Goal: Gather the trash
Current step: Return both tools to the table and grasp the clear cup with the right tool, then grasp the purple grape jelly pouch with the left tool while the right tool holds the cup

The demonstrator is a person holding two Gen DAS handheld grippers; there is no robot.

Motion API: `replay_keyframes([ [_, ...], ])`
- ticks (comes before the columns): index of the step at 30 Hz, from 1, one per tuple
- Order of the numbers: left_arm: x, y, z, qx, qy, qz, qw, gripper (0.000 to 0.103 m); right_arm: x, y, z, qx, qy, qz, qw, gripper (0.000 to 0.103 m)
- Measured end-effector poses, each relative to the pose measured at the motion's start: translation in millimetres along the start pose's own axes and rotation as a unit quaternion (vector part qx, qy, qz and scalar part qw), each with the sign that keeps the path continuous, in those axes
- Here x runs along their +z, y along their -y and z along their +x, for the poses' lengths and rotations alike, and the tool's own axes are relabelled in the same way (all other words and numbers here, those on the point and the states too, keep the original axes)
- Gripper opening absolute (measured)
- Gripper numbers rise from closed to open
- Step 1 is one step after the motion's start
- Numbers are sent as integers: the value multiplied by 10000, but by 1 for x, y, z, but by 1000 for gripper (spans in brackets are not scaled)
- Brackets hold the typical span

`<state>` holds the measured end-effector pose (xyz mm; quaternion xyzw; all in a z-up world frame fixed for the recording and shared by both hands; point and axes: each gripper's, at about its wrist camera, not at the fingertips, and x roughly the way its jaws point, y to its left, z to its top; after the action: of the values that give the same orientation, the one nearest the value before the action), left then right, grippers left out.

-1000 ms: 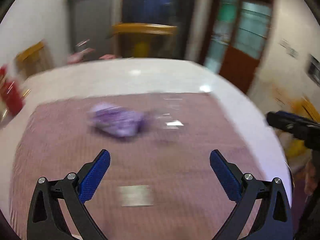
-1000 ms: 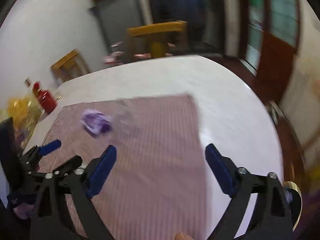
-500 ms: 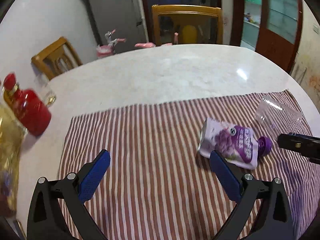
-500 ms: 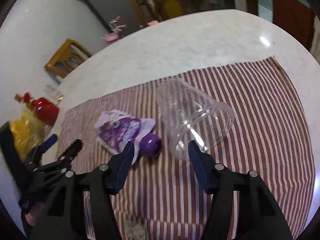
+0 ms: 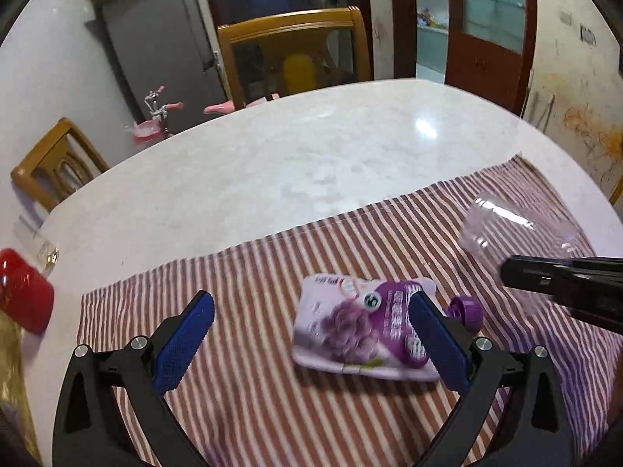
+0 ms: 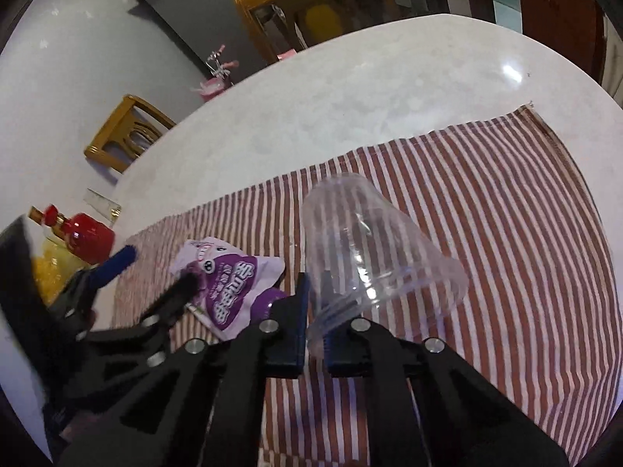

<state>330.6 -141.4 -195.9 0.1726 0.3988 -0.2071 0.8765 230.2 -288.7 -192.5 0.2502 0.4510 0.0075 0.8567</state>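
Observation:
A purple grape drink pouch (image 5: pixel 342 327) with a purple cap lies flat on the striped cloth (image 5: pixel 272 408). My left gripper (image 5: pixel 309 303) is open just above it, its right finger overlapping the pouch's right side. A clear plastic cup (image 6: pixel 370 241) lies on its side to the right of the pouch (image 6: pixel 229 284). My right gripper (image 6: pixel 315 311) is closing on the cup's rim, one pad inside and one outside, both pressing it. The left wrist view shows the cup (image 5: pixel 506 225) with the right gripper's black fingers (image 5: pixel 553 280) on it.
The cloth covers the near part of a round marble table (image 5: pixel 311 148). A red bottle (image 6: pixel 87 233), a small glass (image 6: pixel 103 208) and a yellow bag (image 6: pixel 50 268) stand at the table's left edge. Wooden chairs (image 5: pixel 296 39) (image 5: pixel 50 163) sit behind the table.
My right gripper dropped to the cup and went from wide open to shut on its rim. My left gripper moved over until the pouch lay between its open fingers.

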Motion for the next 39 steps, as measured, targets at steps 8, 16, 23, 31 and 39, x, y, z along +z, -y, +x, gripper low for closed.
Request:
replay_keyframes([
  [8,1,-2,23,7,-698,-694,9951,97,3,6,-28,220,201,29,9996,7],
  [16,-8,-14,31,-209,-1260,-2523,9592,97,6,8,-43,399,361,11,9985,7],
  [23,-3,11,39,-211,-1156,-2584,9589,94,6,14,-47,439,357,33,9984,7],
  [31,7,26,38,-261,-939,-2521,9628,83,1,11,-53,463,415,-23,9981,7],
  [39,7,19,20,-370,-693,-2434,9667,66,-24,-8,-78,93,888,-419,9951,7],
])
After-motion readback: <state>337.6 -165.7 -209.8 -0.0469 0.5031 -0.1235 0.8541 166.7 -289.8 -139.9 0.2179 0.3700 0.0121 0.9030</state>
